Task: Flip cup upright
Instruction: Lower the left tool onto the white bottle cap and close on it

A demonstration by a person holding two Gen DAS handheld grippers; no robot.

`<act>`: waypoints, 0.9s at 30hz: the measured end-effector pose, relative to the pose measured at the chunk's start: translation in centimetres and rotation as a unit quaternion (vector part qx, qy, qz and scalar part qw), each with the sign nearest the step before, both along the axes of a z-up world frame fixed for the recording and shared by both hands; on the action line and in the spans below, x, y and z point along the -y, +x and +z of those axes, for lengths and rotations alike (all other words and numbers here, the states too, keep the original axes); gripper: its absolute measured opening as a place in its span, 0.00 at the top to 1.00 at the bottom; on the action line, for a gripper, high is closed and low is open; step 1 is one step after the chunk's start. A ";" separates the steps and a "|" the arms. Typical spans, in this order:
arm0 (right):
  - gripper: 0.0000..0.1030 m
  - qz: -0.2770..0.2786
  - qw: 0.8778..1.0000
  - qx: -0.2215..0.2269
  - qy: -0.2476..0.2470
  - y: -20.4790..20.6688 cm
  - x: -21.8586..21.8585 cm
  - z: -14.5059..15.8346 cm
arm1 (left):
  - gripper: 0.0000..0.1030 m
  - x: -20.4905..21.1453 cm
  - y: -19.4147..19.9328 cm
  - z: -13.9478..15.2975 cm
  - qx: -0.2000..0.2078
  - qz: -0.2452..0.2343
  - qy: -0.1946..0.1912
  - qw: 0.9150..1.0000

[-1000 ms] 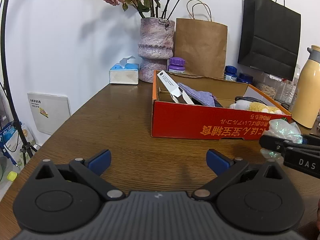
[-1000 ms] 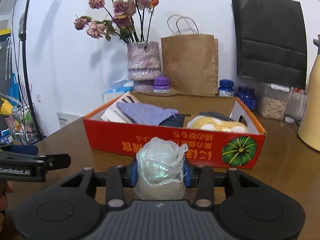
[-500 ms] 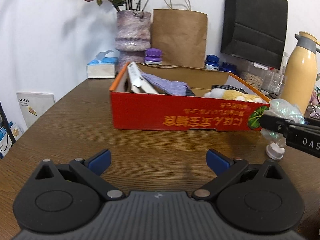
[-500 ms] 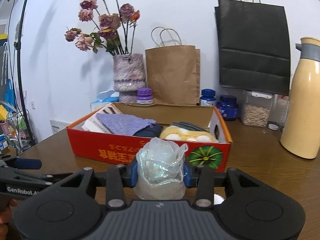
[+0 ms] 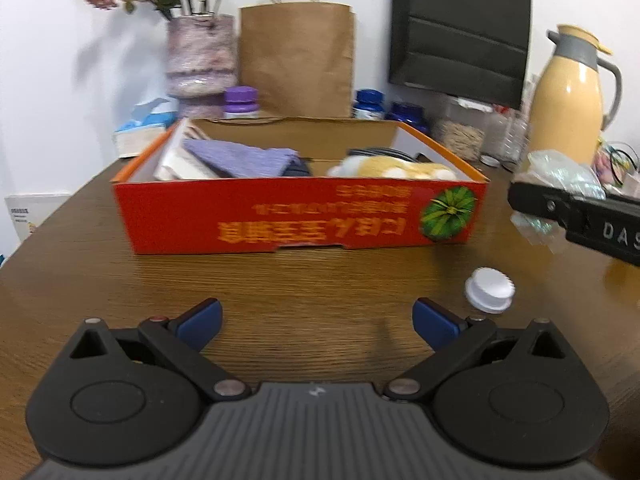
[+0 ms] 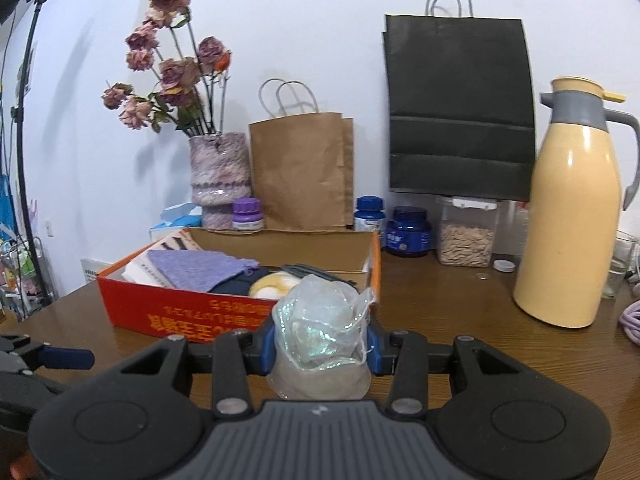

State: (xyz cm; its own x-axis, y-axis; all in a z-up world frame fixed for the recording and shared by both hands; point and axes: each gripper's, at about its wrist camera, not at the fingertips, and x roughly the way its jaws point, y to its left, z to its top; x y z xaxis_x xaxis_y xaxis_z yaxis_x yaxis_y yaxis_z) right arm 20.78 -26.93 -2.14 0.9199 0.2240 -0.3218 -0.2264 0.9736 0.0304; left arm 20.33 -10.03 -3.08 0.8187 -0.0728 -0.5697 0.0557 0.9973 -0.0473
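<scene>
The right tongs (image 6: 322, 350) are clamped on a thin translucent cup (image 6: 320, 336) stuffed with iridescent film, holding it above the table (image 6: 460, 320) near the red box (image 6: 240, 312). The left tongs (image 5: 318, 320) gape wide and empty. The flimsy wall could buckle or slip during the turn, and the film could spill out.

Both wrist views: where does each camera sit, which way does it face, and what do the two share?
Left wrist: on the left hand-held gripper, jaws open and empty, facing the red box across the table; the right hand-held gripper reaches in at the right edge.
Right wrist: on the right hand-held gripper, shut on the crinkly clear cup, facing the same way; the left gripper shows at the left edge.
Shared: box, yellow thermos, brown bag, black bag.
</scene>
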 end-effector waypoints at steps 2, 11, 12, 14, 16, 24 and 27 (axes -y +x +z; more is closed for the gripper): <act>0.60 -0.005 1.000 0.000 0.001 0.1 0.9 0.0 | 0.00 1.2 0.2 -0.2 -0.004 -0.008 0.002 1.000; 0.60 -0.020 1.000 -0.003 -0.006 0.5 4.5 -0.3 | 0.00 6.1 1.0 -0.7 -0.012 -0.041 0.007 0.999; 0.60 -0.022 1.000 -0.003 -0.007 0.5 4.8 -0.3 | 0.00 6.6 1.0 -0.7 -0.012 -0.045 0.007 0.999; 0.60 -0.026 1.000 -0.003 -0.008 0.6 5.7 -0.3 | 0.00 7.5 1.2 -0.8 -0.013 -0.050 0.008 0.999; 0.60 -0.030 1.000 -0.003 -0.009 0.7 6.5 -0.4 | 0.00 8.4 1.4 -0.9 -0.014 -0.054 0.009 0.998; 0.60 -0.046 0.999 -0.015 -0.013 1.3 9.4 -1.0 | 0.00 11.1 3.3 -1.5 -0.025 -0.051 0.014 0.998; 0.60 -0.048 0.998 -0.024 -0.016 1.7 10.1 -1.4 | 0.00 11.6 4.0 -1.7 -0.030 -0.047 0.010 0.998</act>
